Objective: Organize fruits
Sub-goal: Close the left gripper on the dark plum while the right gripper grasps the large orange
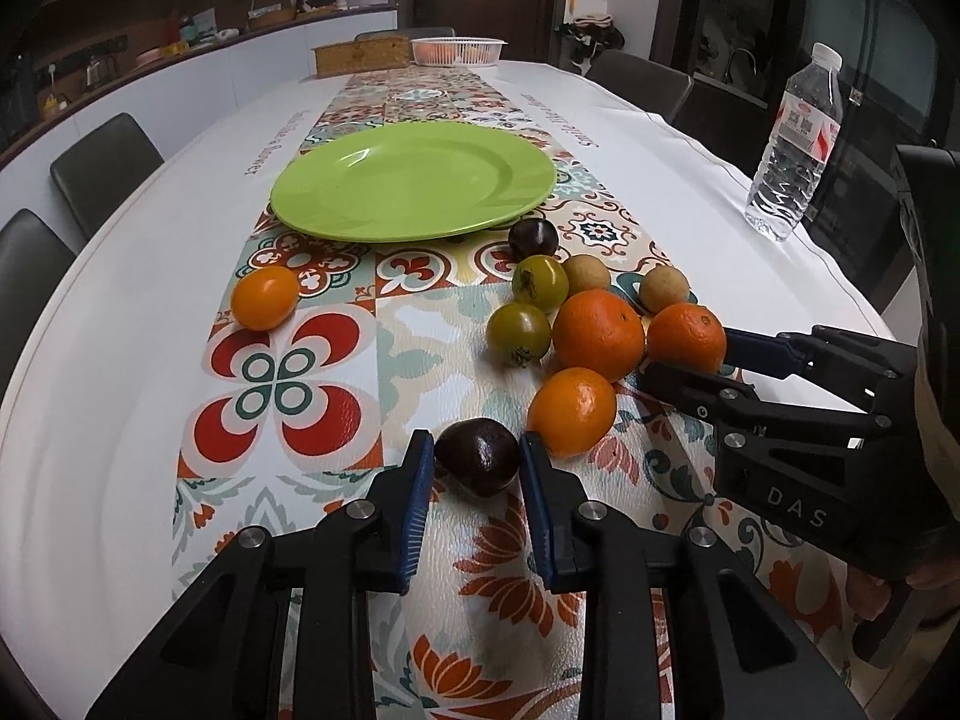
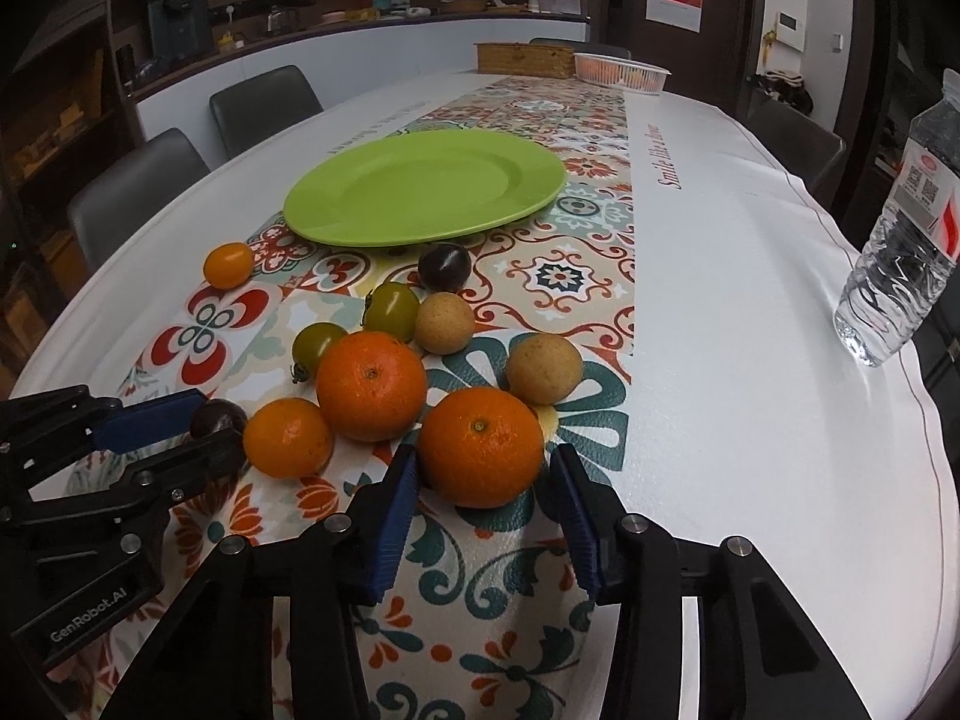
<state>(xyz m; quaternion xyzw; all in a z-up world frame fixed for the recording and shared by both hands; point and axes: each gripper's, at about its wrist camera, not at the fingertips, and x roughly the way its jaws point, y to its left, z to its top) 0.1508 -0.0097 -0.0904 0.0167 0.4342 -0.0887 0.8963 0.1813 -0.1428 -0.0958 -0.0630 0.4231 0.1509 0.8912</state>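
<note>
Green plate [image 1: 414, 180] sits bare mid-counter on the patterned runner [image 1: 282, 384], fruit cluster just in front of it. Left gripper [image 1: 477, 450] jaws spread, straddling a dark purple fruit [image 1: 478, 455] at the near edge of the cluster; blue pads sit just beside it on both sides, contact not clear. Right gripper [image 2: 483, 462] jaws wide, straddling an orange [image 2: 481, 447]; small gaps visible on both sides, fruit resting on the counter [image 2: 750, 312]. Beside that orange: a larger orange [image 2: 371, 385] and a smaller, paler one [image 2: 288, 437], the three close together. Behind them two green tomatoes [image 2: 391, 311], two tan round fruits [image 2: 444, 322] and a second dark purple fruit [image 2: 444, 267] right at the plate rim. One small orange fruit [image 2: 228, 264] lies alone, well apart to the left. Water bottle [image 2: 900, 264] stands upright near the right counter edge. White basket [image 2: 621, 72] and woven box [image 2: 525, 60] at the far end.
</note>
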